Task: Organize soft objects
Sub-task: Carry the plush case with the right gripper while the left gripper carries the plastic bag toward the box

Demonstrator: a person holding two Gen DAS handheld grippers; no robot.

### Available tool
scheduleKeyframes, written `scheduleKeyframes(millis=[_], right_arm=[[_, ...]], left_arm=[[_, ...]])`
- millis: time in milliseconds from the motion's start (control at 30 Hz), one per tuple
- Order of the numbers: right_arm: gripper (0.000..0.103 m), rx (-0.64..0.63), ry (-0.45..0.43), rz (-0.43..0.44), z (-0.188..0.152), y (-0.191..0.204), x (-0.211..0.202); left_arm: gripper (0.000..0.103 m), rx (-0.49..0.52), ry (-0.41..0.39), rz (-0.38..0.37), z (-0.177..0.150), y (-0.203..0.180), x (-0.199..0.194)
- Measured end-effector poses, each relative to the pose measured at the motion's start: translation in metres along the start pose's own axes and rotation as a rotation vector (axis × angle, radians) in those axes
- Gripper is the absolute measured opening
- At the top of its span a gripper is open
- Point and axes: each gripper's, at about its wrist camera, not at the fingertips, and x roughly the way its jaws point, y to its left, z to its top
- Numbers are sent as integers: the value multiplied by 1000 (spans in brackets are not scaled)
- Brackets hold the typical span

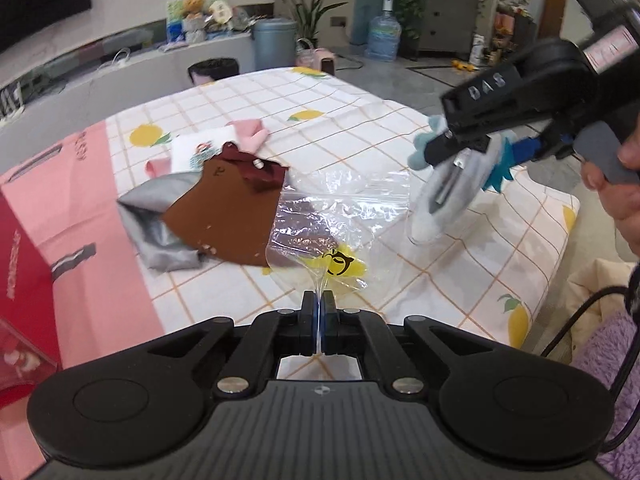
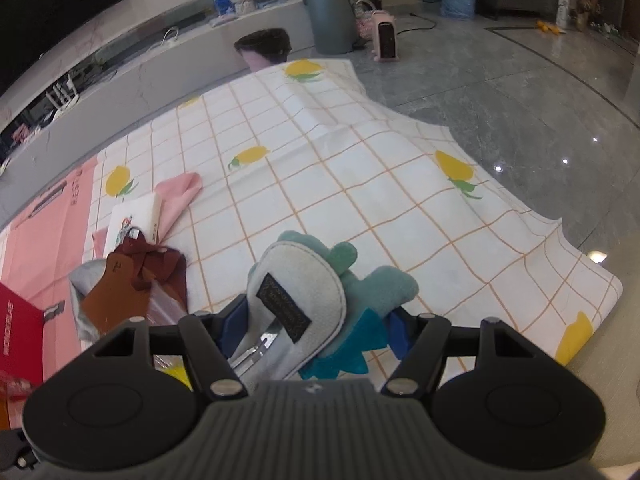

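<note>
The left claw (image 1: 319,304) is pinching the clear bag (image 1: 336,216) edge. The right claw (image 2: 316,320) is clamping the plush slipper (image 2: 304,280) above the bag, over the surface (image 2: 360,168).

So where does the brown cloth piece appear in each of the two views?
Left wrist view: the brown cloth piece lies left of centre, partly under the clear plastic bag.
Right wrist view: the brown cloth piece is at lower left.
Shared landmark: the pink cloth behind it.
</note>
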Motion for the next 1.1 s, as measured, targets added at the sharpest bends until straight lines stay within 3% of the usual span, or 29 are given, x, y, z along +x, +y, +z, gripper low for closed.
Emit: scheduleKeyframes(millis=[167,667,1100], right_arm=[[68,8,72,106,-3,2,6],[68,-33,128,129,-12,17,2],[68,-136,193,228,-34,50,-16]], left_arm=[[1,-31,25,41,1,5,-7],[2,-68,35,54,-8,10,-50],[2,-63,146,83,-40,10,-99]])
